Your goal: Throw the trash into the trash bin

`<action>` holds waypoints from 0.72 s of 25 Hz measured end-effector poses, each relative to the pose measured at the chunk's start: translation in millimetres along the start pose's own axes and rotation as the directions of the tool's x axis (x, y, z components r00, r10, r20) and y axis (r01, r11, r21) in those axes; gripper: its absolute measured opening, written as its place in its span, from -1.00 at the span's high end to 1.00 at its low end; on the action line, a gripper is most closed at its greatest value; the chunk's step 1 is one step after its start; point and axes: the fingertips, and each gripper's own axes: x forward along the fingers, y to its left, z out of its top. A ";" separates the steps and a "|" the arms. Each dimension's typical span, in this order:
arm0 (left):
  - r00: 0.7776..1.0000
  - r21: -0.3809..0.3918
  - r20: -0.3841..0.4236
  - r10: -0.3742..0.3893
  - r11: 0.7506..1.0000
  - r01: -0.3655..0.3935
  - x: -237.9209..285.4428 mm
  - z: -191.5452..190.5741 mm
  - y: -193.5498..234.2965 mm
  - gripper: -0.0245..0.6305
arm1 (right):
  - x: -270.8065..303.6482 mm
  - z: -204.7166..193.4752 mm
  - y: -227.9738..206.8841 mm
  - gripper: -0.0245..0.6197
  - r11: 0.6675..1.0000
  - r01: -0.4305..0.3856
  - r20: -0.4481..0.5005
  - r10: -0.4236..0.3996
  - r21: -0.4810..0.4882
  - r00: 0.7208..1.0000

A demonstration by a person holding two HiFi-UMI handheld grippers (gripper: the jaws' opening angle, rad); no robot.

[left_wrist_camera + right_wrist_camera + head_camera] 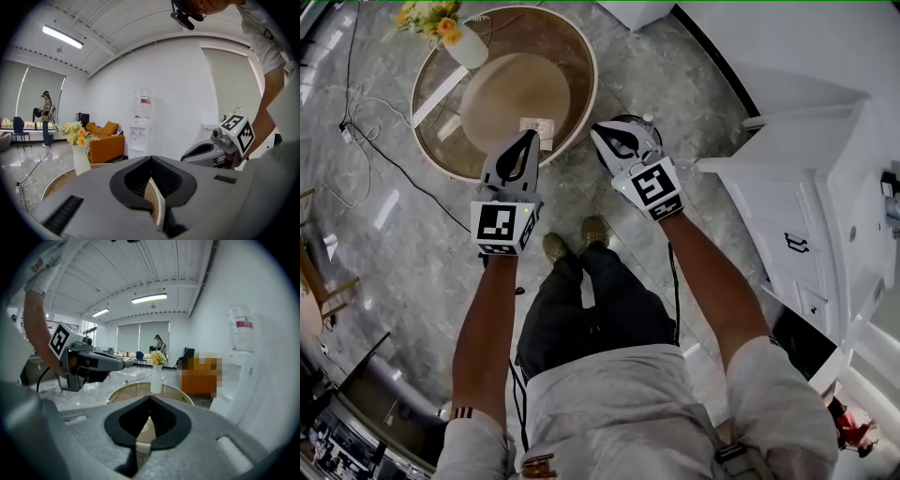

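Grey marble floor (394, 206) filled most of the head view. It lay open from 7 to 10 o'clock, apart from a black cable (403, 173) trailing across it. White cabinets (806, 187) walled off the 2-to-4 o'clock side, with a jutting corner near the right forearm. At 11 o'clock stood the round surface (586, 56), its near rim under the two tools. The left hand-held gripper (531, 134) was closed tip to tip and held nothing, its tips over the surface's near edge. The right hand-held gripper (597, 129) was also closed and empty, just off the rim at 4 o'clock. A round rim showed from under it and read as the trash bin (636, 120); its contents were hidden. On the surface, a white vase (469, 47) stood toward the 10 o'clock edge. A small card (537, 127) lay toward 6 o'clock, beside the left tips.
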 end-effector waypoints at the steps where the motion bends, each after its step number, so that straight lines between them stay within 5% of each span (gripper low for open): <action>1: 1.000 -0.002 0.000 0.011 1.000 -0.011 -3.5 -2.9 5.2 0.93 | 6.5 3.1 7.4 0.93 1.000 -0.017 0.007 0.017 -0.003 1.000; 18: 0.996 -0.017 -0.051 0.072 0.997 -0.073 -23.6 -85.7 53.5 0.93 | 98.4 -31.6 84.5 0.92 0.983 -0.181 -0.028 0.181 0.001 0.983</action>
